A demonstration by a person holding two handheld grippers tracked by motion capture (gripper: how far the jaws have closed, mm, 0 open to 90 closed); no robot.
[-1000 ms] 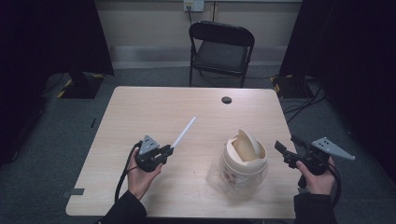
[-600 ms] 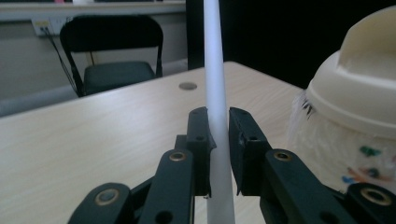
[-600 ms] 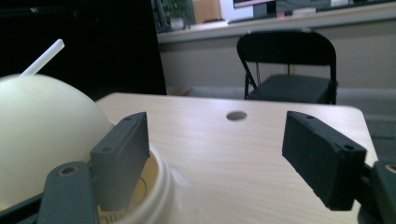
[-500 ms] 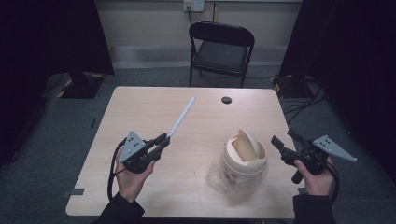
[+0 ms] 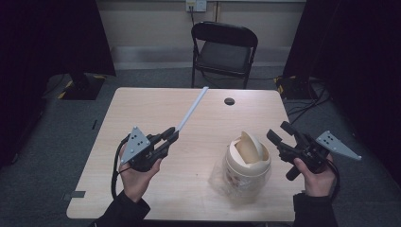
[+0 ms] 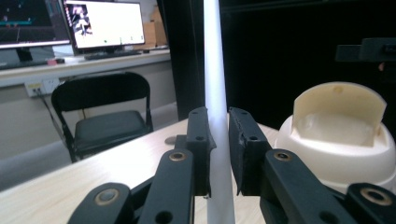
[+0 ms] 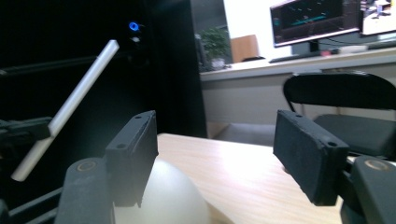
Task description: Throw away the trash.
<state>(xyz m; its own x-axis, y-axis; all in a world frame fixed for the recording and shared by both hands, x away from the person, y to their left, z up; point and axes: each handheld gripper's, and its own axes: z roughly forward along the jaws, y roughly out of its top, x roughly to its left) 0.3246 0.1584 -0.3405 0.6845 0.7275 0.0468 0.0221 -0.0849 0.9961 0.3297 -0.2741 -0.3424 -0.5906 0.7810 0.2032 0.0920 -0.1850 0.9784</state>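
Left tongs (image 5: pixel 171 136) clamped on a long white rod (image 5: pixel 191 109), gripped near its lower end; in the left gripper view the rod (image 6: pixel 216 93) runs straight up between the two jaws, both pressed against it. From the high view the rod angles up and away over the counter (image 5: pixel 142 109), its far tip pointing toward the black folding chair (image 5: pixel 224 51) behind. Right tongs (image 5: pixel 280 132) wide apart, holding nothing, hovering just right of a cream bin with a swing lid (image 5: pixel 248 156); lid flap tilted up. Bin stands on the counter's near-right part, between the two hands, closer to the right one. Right gripper view: jaws (image 7: pixel 215 154) spread, bin's dome (image 7: pixel 163 200) low between them, rod (image 7: pixel 65 109) slanting at left. Small dark hole (image 5: pixel 230 101) in the counter near the far edge. Monitors (image 6: pixel 103 23) on a desk in the background.
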